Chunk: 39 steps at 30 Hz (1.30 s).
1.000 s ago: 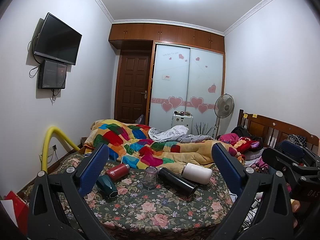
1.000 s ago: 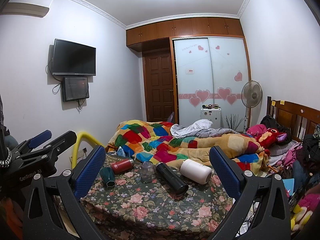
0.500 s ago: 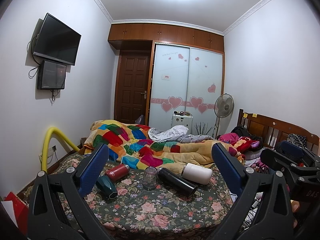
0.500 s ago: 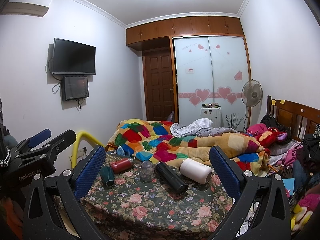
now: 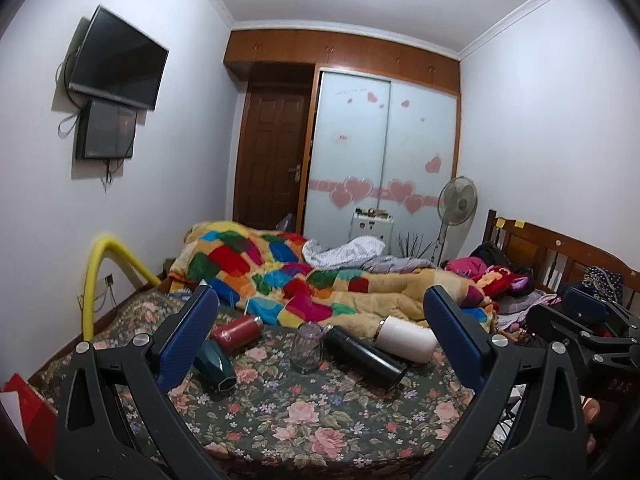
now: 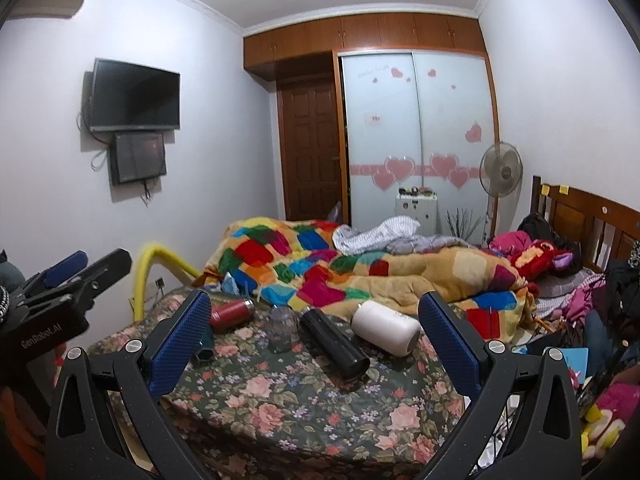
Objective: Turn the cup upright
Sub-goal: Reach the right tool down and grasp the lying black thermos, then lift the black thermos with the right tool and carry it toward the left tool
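Several cups lie on the floral bedspread [image 5: 304,412]. A red flask [image 5: 236,330], a dark green cup [image 5: 214,366], a black flask [image 5: 366,358] and a white cup [image 5: 406,338] lie on their sides. A clear glass cup [image 5: 307,346] stands among them. They also show in the right wrist view: red flask [image 6: 230,314], green cup [image 6: 205,346], glass cup [image 6: 282,328], black flask [image 6: 334,344], white cup [image 6: 386,332]. My left gripper [image 5: 320,340] and right gripper [image 6: 314,340] are both open and empty, held back from the cups.
A patchwork quilt [image 5: 320,280] is heaped behind the cups. A yellow tube [image 5: 100,276] arches at the bed's left side. A wooden headboard [image 5: 560,252] and piled clothes are at the right. The other gripper shows at each view's edge, the right one [image 5: 588,320] and the left one [image 6: 60,280].
Both views have shifted slightly; the cups sit a little nearer in the frames. Nothing on the bed has moved and both grippers stay open.
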Each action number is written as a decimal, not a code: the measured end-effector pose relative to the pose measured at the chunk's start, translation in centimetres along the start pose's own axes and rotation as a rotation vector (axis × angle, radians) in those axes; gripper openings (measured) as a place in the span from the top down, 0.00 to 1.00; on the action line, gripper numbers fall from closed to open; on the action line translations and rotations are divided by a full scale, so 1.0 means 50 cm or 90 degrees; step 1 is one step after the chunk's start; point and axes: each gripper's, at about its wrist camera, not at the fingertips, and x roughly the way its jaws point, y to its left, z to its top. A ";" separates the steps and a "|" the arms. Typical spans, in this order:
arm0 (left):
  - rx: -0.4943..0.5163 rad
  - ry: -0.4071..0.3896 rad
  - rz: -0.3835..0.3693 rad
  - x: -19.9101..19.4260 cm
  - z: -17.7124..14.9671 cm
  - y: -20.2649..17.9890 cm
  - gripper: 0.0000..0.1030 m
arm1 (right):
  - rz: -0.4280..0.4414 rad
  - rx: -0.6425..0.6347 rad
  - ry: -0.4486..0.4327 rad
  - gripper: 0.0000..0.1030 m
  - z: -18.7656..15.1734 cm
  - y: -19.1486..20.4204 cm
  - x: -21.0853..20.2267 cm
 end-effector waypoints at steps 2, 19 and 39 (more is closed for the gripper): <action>-0.010 0.022 0.015 0.034 -0.008 0.019 0.00 | -0.003 0.005 0.028 0.00 -0.008 -0.012 0.035; -0.065 0.302 0.149 0.329 -0.224 0.175 0.00 | 0.016 -0.050 0.364 0.00 -0.138 -0.082 0.434; -0.059 0.383 0.148 0.396 -0.311 0.194 0.00 | 0.091 -0.126 0.594 0.23 -0.221 -0.047 0.720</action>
